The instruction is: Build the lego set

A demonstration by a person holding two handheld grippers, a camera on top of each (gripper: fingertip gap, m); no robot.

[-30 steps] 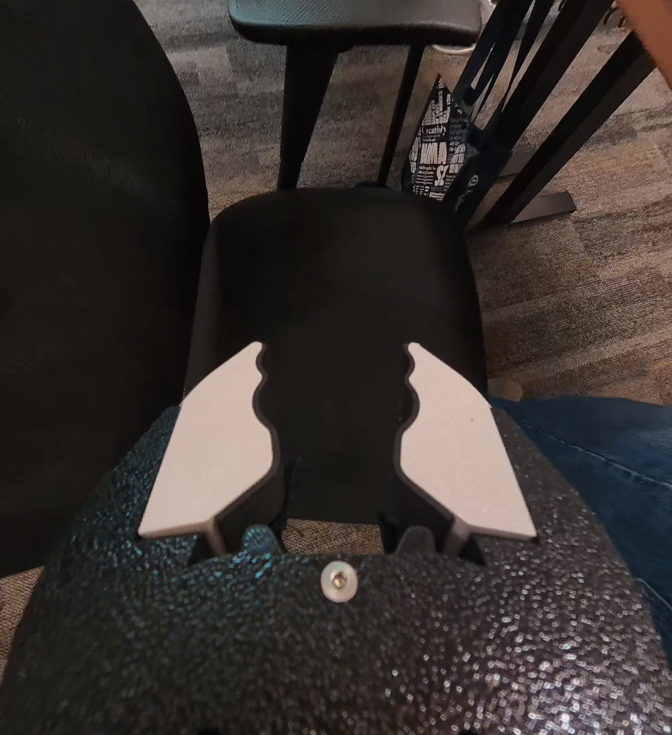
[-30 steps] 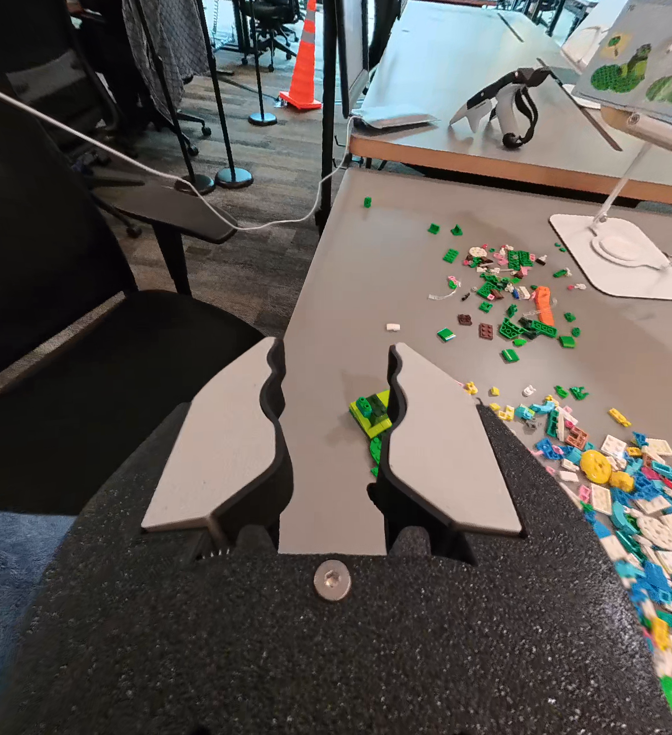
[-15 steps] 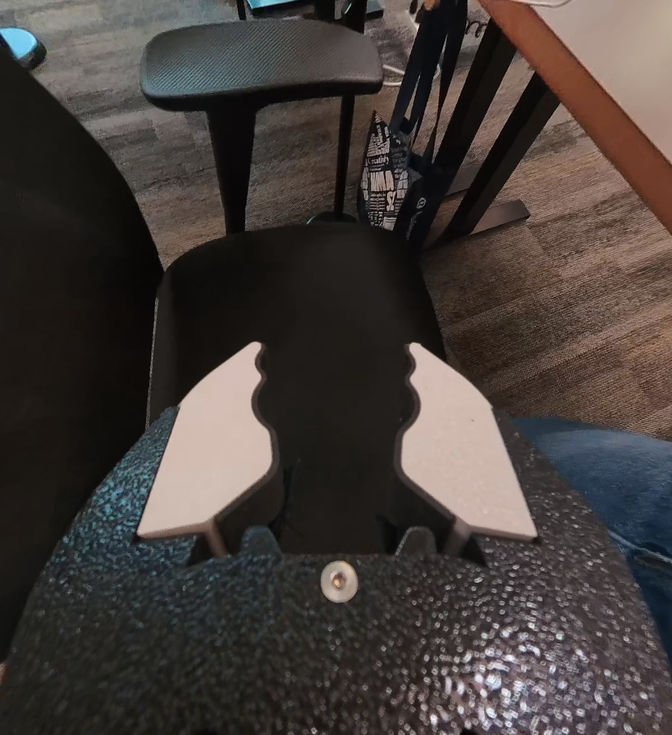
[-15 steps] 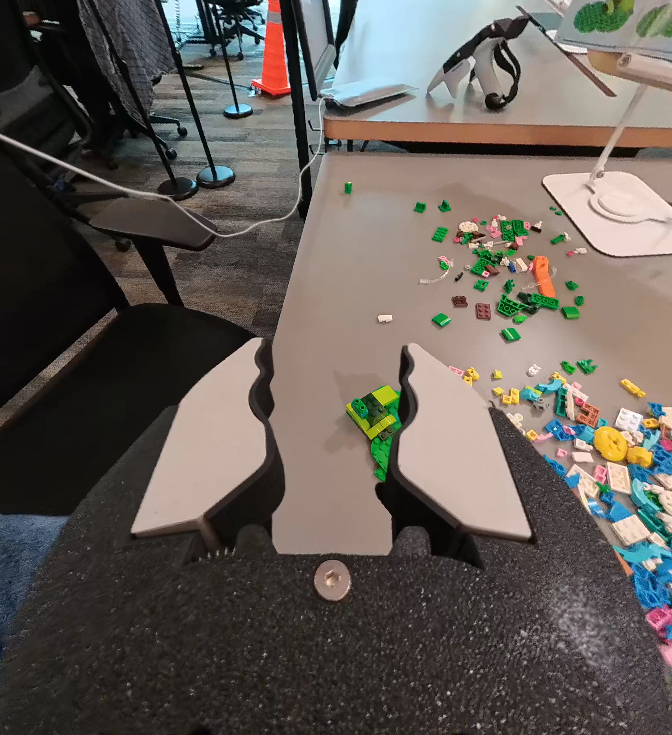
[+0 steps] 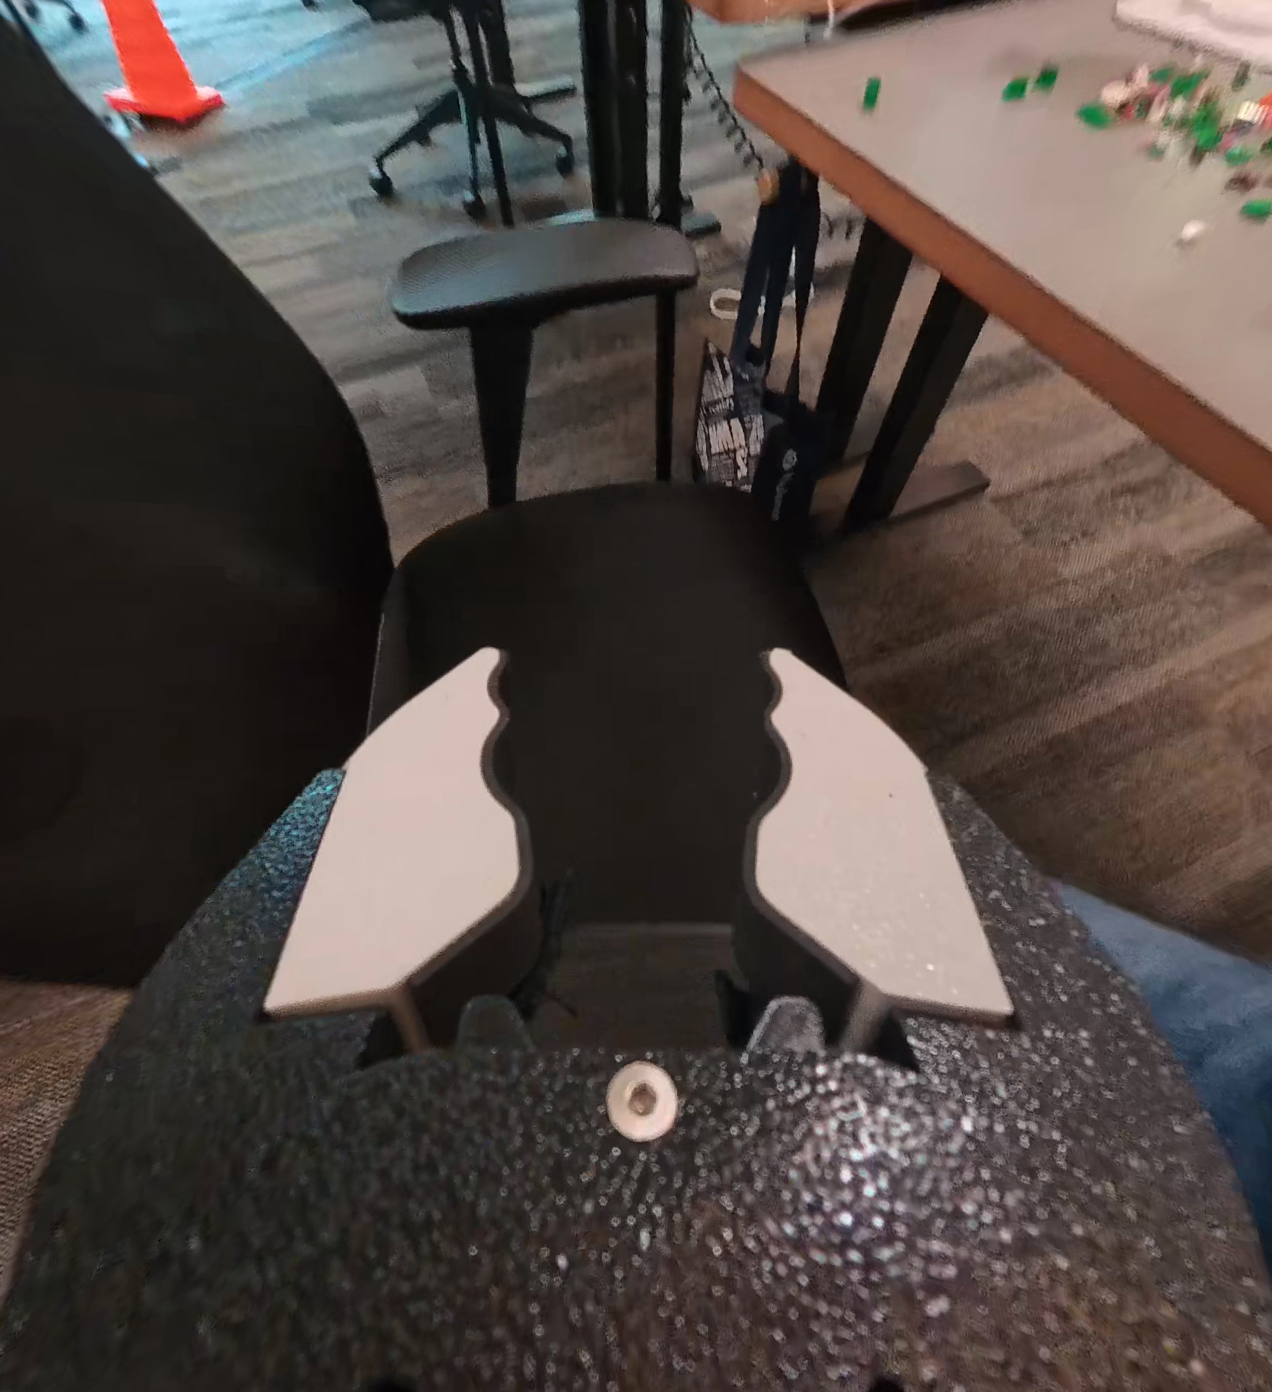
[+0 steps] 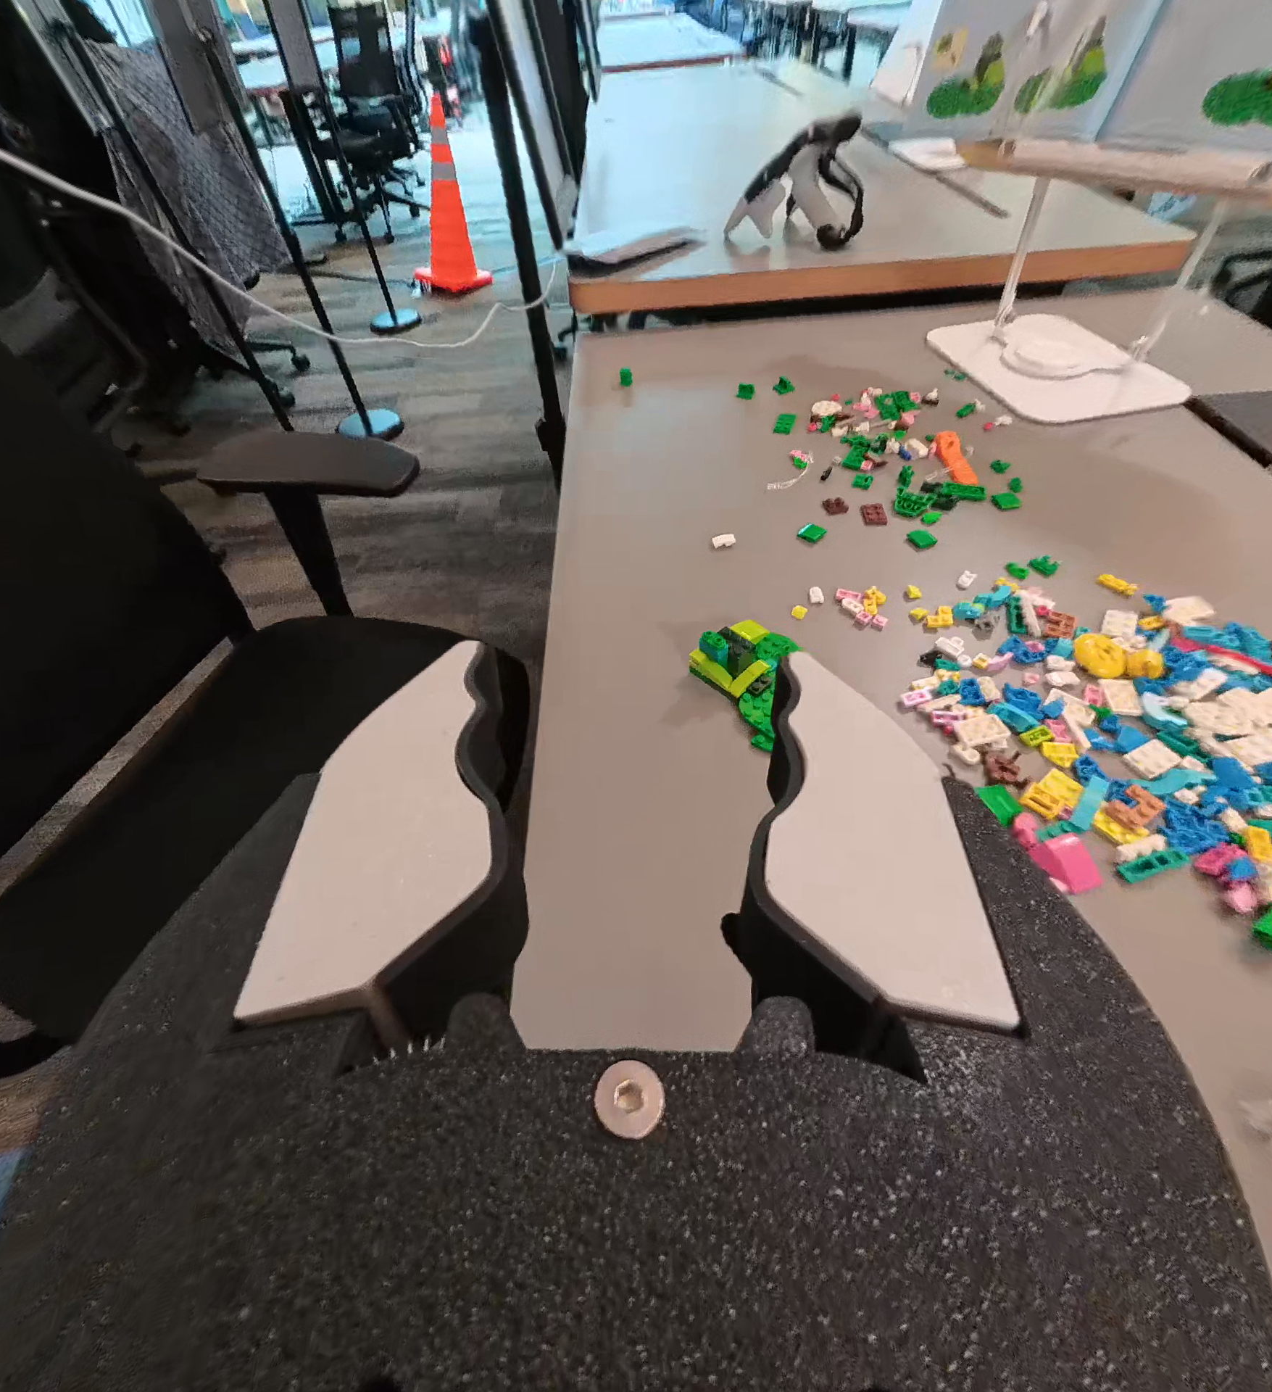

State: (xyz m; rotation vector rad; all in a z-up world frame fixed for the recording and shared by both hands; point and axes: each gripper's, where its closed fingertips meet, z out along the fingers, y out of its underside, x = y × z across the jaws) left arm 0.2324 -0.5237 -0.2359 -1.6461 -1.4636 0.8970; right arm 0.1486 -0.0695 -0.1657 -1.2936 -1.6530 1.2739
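Both views have swung up toward the tabletop (image 6: 617, 791).
Your left gripper (image 5: 634, 663) and right gripper (image 6: 636, 655) are wide open and empty; next, reach for the green partial build (image 6: 734, 667).

Black office chair (image 5: 602, 602) with armrest (image 5: 542, 275); orange traffic cone (image 6: 450, 211) on carpet; dark printed bag (image 5: 749, 429) under the surface; white stand base (image 6: 1054, 373).
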